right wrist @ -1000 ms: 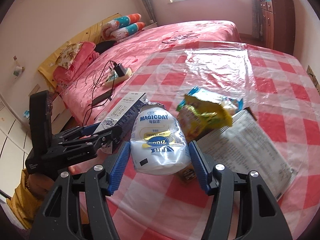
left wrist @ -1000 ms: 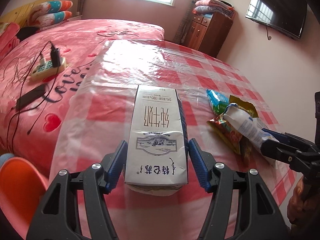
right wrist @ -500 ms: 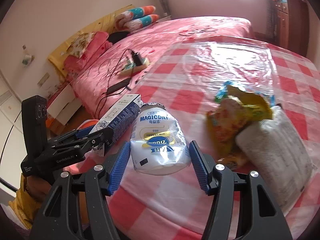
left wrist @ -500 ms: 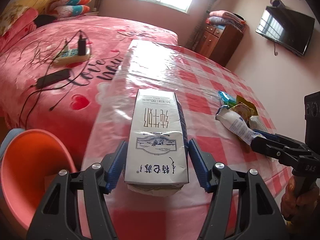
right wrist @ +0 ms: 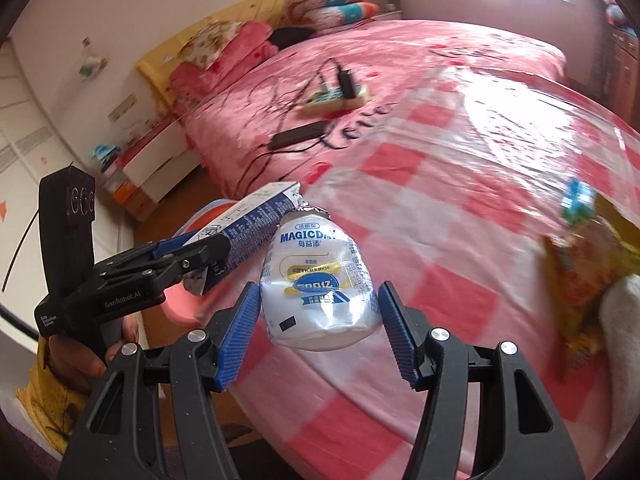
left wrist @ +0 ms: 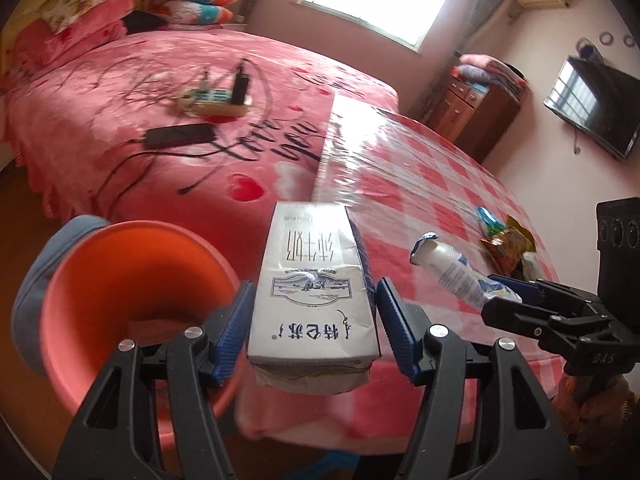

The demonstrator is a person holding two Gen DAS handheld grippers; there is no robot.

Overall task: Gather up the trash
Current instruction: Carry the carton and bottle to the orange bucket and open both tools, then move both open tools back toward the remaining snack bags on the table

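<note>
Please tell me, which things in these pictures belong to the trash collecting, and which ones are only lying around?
For the job:
- white milk carton, in left gripper
- white plastic yogurt bottle, in right gripper
- orange plastic bin
- yellow snack wrappers

Only lying around:
- black phone
- power strip
- wall television

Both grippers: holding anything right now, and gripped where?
Left gripper holds a milk carton by its two long sides near the bottom end. Right gripper holds a white drink bottle across its lower body.
</note>
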